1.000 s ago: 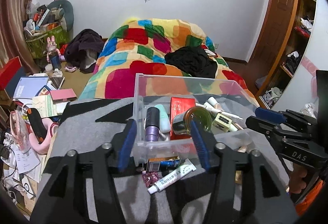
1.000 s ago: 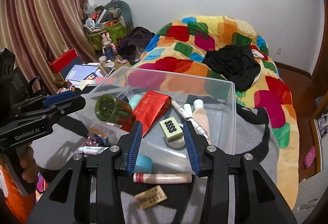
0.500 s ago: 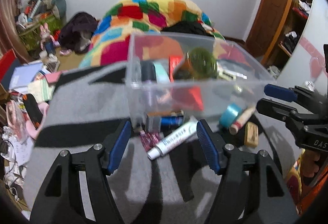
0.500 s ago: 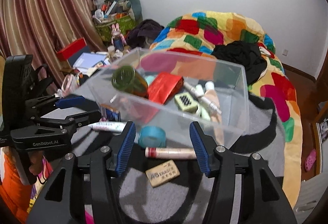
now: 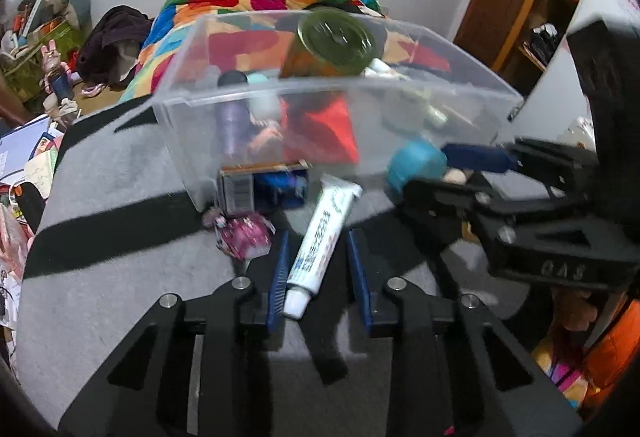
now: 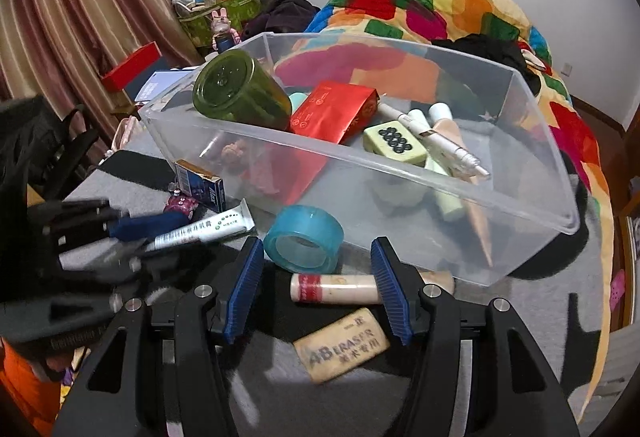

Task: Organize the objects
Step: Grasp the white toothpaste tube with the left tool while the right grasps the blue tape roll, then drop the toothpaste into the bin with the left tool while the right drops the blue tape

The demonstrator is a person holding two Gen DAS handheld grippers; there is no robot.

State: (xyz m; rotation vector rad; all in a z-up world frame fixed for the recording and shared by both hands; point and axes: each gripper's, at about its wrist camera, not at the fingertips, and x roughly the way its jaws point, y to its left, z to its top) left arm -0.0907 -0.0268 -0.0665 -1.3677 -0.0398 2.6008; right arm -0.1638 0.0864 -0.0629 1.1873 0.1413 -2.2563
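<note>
**Left claw lined up on toothpaste, bin is tilted: spill risk**

Left claw [image 5: 316, 269]: jaws part-open, straddling the cap end of the white toothpaste tube [image 5: 320, 241]. No visible contact with either pad, nothing held. The tube lies on the grey blanket [image 5: 120, 277] and runs toward 1 o'clock, its crimped end just short of the clear plastic bin [image 5: 320, 93].

Right claw [image 6: 316, 289]: jaws wide, empty. Between its pads sit the teal tape roll [image 6: 304, 239] and the cream tube with a red band [image 6: 336, 288]. The eraser [image 6: 342, 345] lies at 6 o'clock from those, the bin wall at 12.

Loose items are all at the bin's near edge: blue box [image 5: 264, 187] and pink wrapper [image 5: 244, 233] at 10–11 o'clock from the left claw. The bin already holds the green jar [image 6: 240, 93], red pouch [image 6: 332, 113], mahjong tile [image 6: 396, 141] and pens.

Risks, my read:
- The bin looks tipped up, its near edge resting over the blue box and tape. A bump from either claw could shift it and roll the jar out.
- The grip is at the tube's cap end only, so the long body could droop or swing on the lift and clip the bin wall.
- The blanket is soft; pads coming down low may pinch fabric along with the tube.
- The two claws are close together, at 2–3 o'clock in the left view, so collision is possible if both move in.
</note>
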